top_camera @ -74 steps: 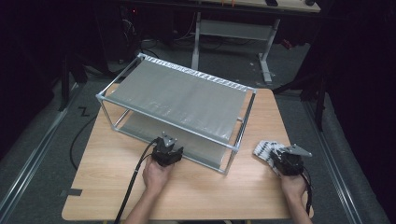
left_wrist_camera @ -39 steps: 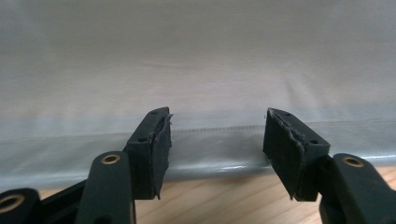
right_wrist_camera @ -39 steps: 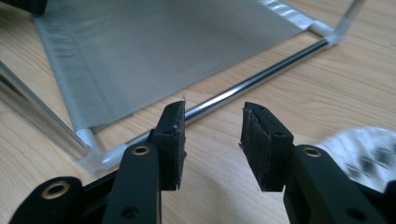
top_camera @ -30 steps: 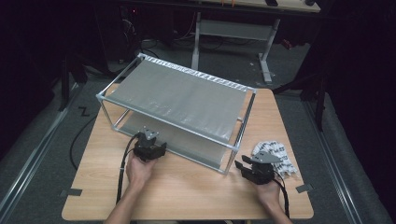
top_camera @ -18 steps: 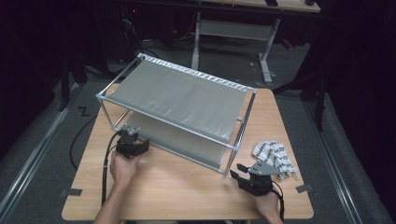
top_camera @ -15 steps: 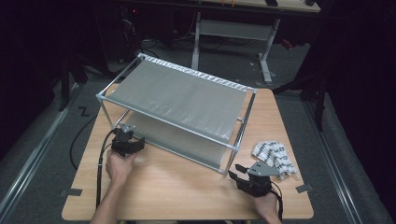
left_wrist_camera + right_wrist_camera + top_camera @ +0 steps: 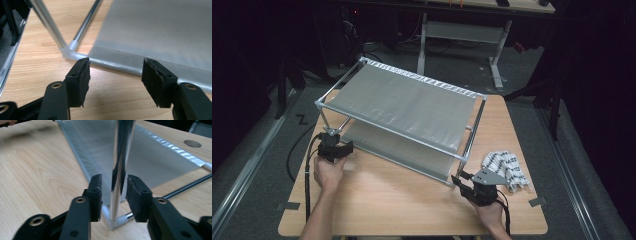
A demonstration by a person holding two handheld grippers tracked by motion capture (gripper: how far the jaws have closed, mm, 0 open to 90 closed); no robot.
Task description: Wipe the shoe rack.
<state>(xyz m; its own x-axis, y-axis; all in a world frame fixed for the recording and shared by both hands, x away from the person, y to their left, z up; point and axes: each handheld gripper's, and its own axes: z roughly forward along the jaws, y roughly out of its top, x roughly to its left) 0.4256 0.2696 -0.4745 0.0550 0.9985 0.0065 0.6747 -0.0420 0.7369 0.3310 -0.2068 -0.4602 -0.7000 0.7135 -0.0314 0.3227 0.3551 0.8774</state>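
Right gripper (image 7: 112, 195) jaws straddle the rack's (image 7: 404, 102) upright post (image 7: 119, 167), not yet clamped. Left gripper (image 7: 115, 75) jaws gape before the lower rail (image 7: 112, 65). Rack occupies frame centre on the desk (image 7: 397, 200); light, stiff, slippery tubing—grip corners.

Two-tier rack (image 7: 404, 107) stands upright on the wooden table, set at an angle, its left end farther away than its right. Frame: shiny metal tubes joined by pale corner pieces. Each tier is a taut sheet of grey fabric. Near-left bottom corner (image 7: 72, 51) and near-right post (image 7: 119, 170) both rest on the tabletop.
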